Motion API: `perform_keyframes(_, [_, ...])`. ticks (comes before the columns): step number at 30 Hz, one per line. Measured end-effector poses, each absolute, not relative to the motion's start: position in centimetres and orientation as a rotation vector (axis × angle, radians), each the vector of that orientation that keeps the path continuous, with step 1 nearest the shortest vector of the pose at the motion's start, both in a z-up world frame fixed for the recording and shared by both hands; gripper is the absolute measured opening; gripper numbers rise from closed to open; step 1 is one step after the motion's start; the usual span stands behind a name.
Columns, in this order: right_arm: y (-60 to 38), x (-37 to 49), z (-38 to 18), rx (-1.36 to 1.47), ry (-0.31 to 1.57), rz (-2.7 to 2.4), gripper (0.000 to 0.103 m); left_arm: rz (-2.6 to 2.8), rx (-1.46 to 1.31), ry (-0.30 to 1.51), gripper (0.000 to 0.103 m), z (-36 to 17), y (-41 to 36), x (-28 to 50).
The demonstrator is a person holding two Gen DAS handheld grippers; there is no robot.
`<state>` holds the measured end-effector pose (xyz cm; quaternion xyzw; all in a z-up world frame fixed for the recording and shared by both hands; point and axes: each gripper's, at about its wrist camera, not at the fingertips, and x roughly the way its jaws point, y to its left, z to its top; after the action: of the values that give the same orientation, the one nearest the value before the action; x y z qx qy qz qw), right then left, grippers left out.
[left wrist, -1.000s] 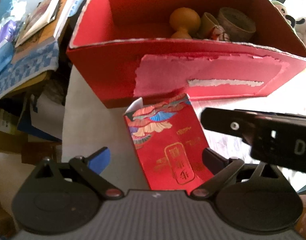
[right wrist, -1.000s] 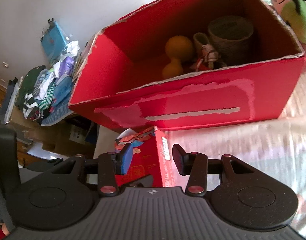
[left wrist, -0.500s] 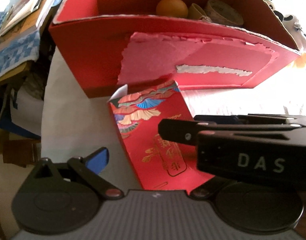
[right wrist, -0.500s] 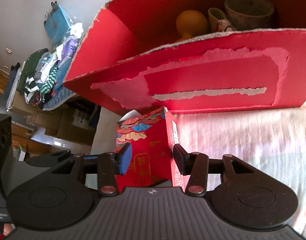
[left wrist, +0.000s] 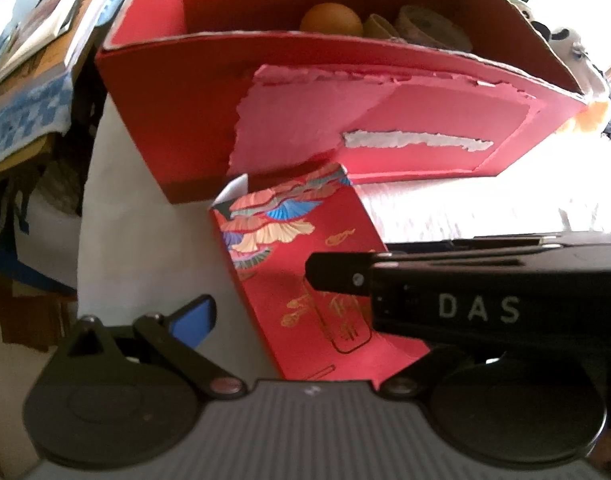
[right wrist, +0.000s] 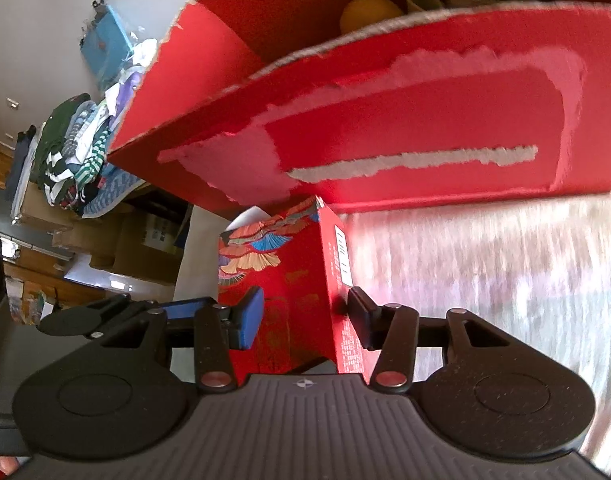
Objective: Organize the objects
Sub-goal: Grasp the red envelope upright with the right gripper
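2 tools, right tool clamping red carton, left tool spread wide, far finger hidden

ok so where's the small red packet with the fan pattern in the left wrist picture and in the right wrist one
Left wrist: small red packet at centre, partly behind the right gripper's dark finger.
Right wrist: packet at lower centre, between the right gripper fingers.
Shared landmark: the big red box with the torn pale patch, just behind the packet.

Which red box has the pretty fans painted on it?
The small red box between the right gripper fingers. It has colourful fans and gold writing. The big red box behind it is plain, open-topped, with torn patches.
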<state>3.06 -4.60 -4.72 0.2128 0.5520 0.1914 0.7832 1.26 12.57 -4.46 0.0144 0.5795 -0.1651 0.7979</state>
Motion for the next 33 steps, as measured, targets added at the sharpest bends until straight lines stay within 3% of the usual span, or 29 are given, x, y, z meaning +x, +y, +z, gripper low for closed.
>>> perform_keyframes(14, [-5.4,2.4,-4.5,0.490,1.214,0.404,0.043,-0.385,0.110,1.256,0.100,-5.1,10.0,1.3])
perform_keyframes(28, [-6.8,2.3,-4.6,0.513,1.220,0.378,0.044,-0.394,0.234,1.240,0.095,-5.6,7.1,1.9])
perform_keyframes(33, [-6.6,2.8,-4.9,0.525,1.227,0.388,0.049,-0.387,0.221,1.261,0.095,-6.1,7.2,2.5])
